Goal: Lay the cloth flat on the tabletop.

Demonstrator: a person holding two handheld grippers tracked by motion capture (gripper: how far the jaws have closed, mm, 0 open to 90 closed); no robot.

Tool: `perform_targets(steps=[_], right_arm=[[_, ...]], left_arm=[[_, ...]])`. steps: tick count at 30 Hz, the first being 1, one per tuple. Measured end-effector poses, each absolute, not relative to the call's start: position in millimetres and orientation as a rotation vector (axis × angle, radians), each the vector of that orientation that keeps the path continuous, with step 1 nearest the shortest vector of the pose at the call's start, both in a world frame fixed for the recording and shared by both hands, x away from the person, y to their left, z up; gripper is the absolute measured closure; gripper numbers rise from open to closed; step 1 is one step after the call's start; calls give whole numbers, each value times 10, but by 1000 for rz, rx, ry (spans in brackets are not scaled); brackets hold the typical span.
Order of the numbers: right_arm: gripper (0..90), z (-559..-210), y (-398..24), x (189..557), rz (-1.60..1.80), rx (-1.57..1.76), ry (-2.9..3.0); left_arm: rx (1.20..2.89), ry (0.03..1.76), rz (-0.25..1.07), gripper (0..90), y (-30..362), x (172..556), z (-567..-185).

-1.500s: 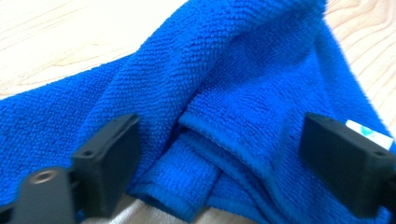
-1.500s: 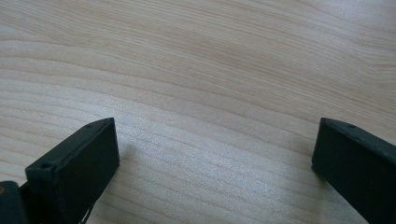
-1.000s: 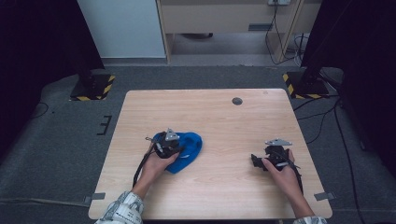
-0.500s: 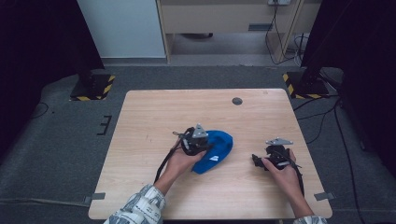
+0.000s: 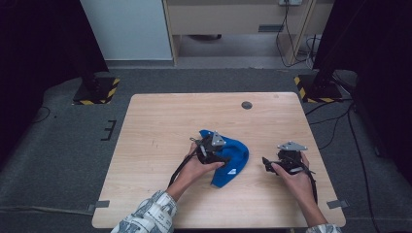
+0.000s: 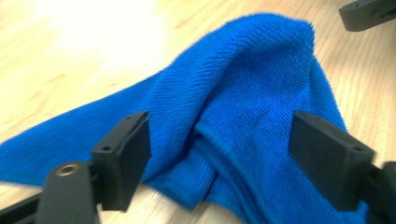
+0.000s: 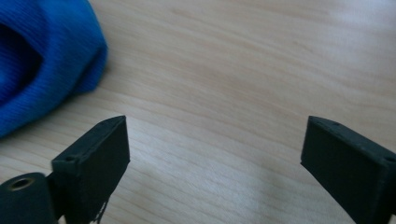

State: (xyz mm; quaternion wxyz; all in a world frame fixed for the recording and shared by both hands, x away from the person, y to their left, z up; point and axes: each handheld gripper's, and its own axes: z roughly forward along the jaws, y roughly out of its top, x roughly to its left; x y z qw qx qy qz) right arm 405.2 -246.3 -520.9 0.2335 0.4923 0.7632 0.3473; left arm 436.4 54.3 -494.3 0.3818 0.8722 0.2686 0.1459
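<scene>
Blue knitted cloth (image 5: 232, 160): one item, crumpled in a soft heap on your wooden surface (image 5: 160, 126), right of centre and toward your edge. A small white tag shows on its near fold in the high view. In the left gripper view the cloth (image 6: 243, 116) rises in a ridge between the jaws, one flat corner trailing off to the side.

Left tongs (image 5: 214, 151): in your left hand, resting at the cloth's left side. In their own view the left tongs (image 6: 219, 158) stand spread; the jaws have just been opening, and the cloth lies between them with neither pad pressing on it. Released.

Right tongs (image 5: 268, 164): in your right hand, near the cloth's right side but apart from it. In their own view the right tongs (image 7: 215, 158) stand wide over bare wood, the jaws having just been closing a little, nothing between them; the cloth's edge (image 7: 42, 60) lies off to one side.
</scene>
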Motion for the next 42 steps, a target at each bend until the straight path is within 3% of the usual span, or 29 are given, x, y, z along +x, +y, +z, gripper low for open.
perform_targets(steps=[2, 9, 16, 25, 31, 42], right_arm=[[154, -5172, -2420, 4034, 982, 1327, 2101], [351, -5078, -2229, 3984, 1067, 1219, 2161], [586, -5011, -2105, 3948, 1145, 1121, 2219], [853, -5001, -2076, 3935, 1169, 1055, 2262], [888, -5004, -2072, 3934, 1179, 1041, 2276], [820, -5012, -2075, 3939, 1185, 1060, 2281]], left_arm=[[2200, 695, 368, 162, 628, 4330, -4905], [2142, 753, 406, 162, 908, 4224, -4871], [2130, 805, 407, 281, 1118, 4091, -4887], [2175, 693, 359, 422, 889, 3908, -4936], [2203, 683, 319, 494, 803, 3853, -5011], [2238, 663, 285, 445, 701, 3807, -5143]])
